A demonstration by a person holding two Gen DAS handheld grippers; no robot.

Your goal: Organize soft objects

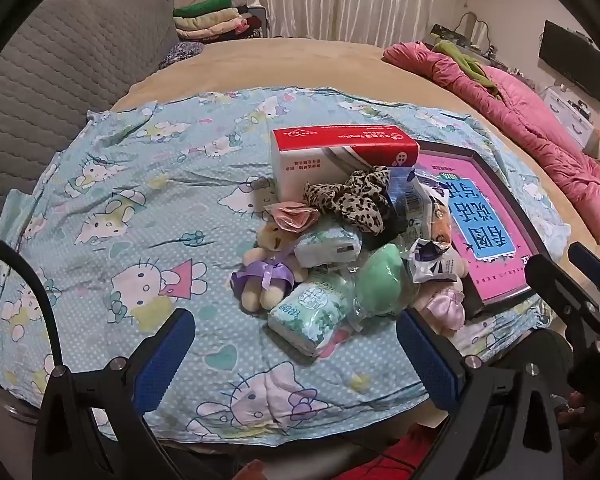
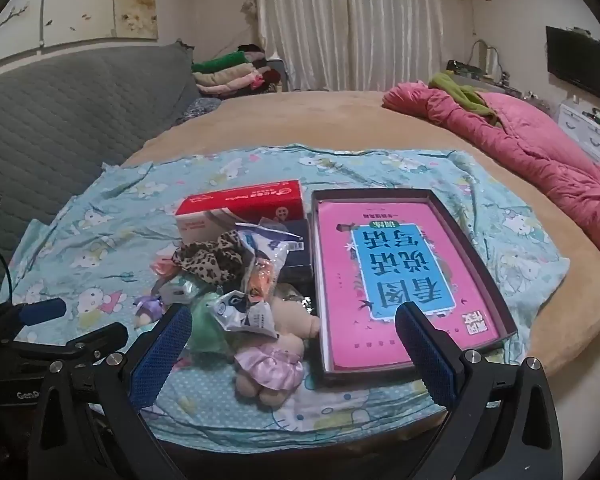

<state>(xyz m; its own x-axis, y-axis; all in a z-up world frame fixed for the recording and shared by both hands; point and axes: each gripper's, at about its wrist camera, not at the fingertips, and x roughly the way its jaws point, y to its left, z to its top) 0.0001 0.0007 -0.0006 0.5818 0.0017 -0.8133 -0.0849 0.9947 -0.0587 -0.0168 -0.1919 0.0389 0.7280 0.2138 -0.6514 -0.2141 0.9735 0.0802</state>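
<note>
Left gripper (image 1: 296, 356) spread wide, blue pads (image 1: 162, 354) apart, nothing between them, hovering above the cartoon-cat sheet (image 1: 112, 208). Just ahead, between the fingertips, a green-printed tissue pack (image 1: 308, 320), lying flat on the sheet. Immediately left of it, a small plush bear in a purple dress (image 1: 266, 268), feet toward the gripper; immediately right, a green sponge in clear wrap (image 1: 380, 276). Beyond these, a second tissue pack (image 1: 328, 246), a pink crumpled scrunchie (image 1: 294, 216), and a leopard-print scrunchie (image 1: 354, 200), heaped in contact with one another. Farther still, a red-and-white tissue box (image 1: 336, 160), upright behind the heap. To the far right, the other tool's dark frame at the picture edge. Right gripper (image 2: 294, 354) likewise spread wide and empty, above the near edge of the bed (image 2: 300, 120). Between its fingers, slightly left, a plush doll in a pink skirt (image 2: 270, 360), partly under crinkled snack packets (image 2: 252, 312). Ahead and to the right, a shallow dark tray (image 2: 480, 256) with a pink book (image 2: 396, 280) lying flat inside, title upside down from this view. Tray just beside the heap, whether touching or not unclear. Well beyond, to the right, a pink quilt (image 2: 540, 152) bunched on the bed; to the left, a grey quilted headboard (image 2: 68, 112).
</note>
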